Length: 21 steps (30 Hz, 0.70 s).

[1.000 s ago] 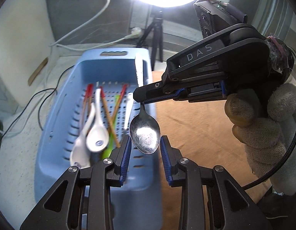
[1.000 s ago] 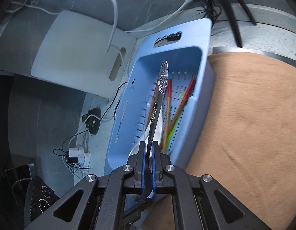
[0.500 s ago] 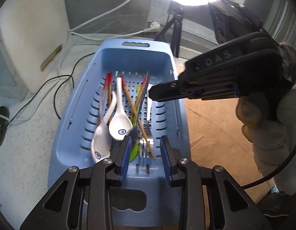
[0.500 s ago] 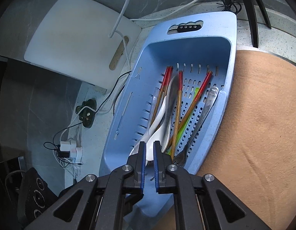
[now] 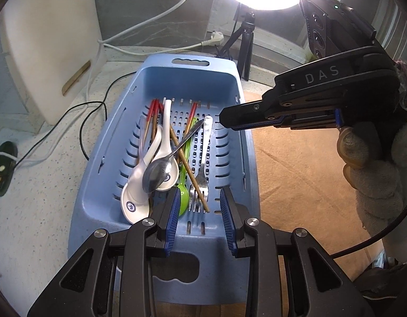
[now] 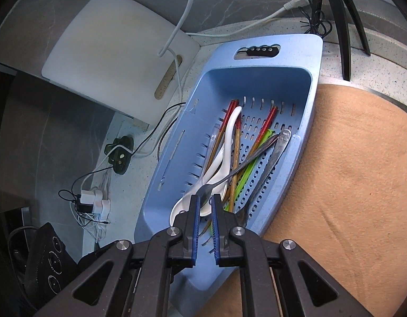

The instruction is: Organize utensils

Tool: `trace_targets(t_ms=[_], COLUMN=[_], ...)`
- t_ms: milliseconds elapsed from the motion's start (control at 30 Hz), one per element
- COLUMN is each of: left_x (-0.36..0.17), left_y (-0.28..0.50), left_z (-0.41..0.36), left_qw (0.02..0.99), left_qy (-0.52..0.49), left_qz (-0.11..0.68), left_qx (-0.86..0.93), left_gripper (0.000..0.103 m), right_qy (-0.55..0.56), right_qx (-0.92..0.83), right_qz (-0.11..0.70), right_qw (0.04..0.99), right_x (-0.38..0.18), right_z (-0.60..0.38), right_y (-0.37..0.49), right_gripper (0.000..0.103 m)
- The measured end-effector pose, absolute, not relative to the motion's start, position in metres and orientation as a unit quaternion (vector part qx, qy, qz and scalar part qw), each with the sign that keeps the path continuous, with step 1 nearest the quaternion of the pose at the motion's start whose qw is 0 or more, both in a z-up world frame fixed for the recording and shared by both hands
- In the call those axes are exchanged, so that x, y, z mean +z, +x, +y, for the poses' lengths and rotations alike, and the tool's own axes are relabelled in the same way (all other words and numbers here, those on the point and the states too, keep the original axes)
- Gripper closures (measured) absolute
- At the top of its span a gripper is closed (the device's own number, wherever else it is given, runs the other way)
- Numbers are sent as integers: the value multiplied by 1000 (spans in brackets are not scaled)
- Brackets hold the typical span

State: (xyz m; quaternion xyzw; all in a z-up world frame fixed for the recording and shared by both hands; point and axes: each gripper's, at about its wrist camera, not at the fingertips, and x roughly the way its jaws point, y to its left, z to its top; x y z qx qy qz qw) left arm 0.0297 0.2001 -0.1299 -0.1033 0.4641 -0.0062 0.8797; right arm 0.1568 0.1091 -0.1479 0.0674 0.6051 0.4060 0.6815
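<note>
Two sets of tongs are hovering over the blue basket (image 5: 111,158), and neither is carrying anything. The left gripper (image 5: 199,195) is hanging over the near end with its jaws roughly a third open and only air between the pads. The right gripper (image 6: 204,203), held in a gloved hand (image 5: 375,163), is reaching in from the right with its pads just a sliver apart, also empty.

The utensils are lying in the basket just beyond both sets of tips. A metal spoon (image 5: 156,175) is sitting crosswise on top, with its bowl resting on the white ceramic spoons (image 5: 161,142) ahead and left of the left tongs. Its handle is slanting over the chopsticks (image 5: 182,153) towards the right tongs' tip. A green spoon (image 5: 185,192) is poking in just beside the left tongs' left pad. A fork (image 5: 203,163) is lying straight ahead, between the pads' lines.

Here is where I'm seeing trouble, and it's the jumble. That metal spoon is perched on rounded ceramic, so any nudge could send it sliding. A dive by the left tongs at this width could catch the green spoon and the fork together. Chopsticks crossing under the handle could get levered up if anything is pulled from beneath. The right tongs, nearly closed, would need to open well before grabbing, or the tips would only be shoving the pile.
</note>
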Motion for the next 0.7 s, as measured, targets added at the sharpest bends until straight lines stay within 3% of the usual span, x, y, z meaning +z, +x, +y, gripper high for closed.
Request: trace_targets(t_ms=[267,433,633,700], left_x=[-121,-113,-101,-98], left_y=[25,21,15,13], left_z=[197,195,193,191], left_qw=[882,884,888,889], left_qy=[-102,-101,-107,-107], left_qz=[459,455,444,442], left_qx=[8,24,45,53], left_gripper=[73,58,49,45], right_qy=[38,17,-14,-25], right_qx=[411,412,411,409], right_qz=[583,561,527,515], right_qw=[699,718,744,753], right_x=[-135,-124,-110,-106], right_z=[101,93,80,75], right_y=[150,145,136,133], right_gripper=[82,72,66,55])
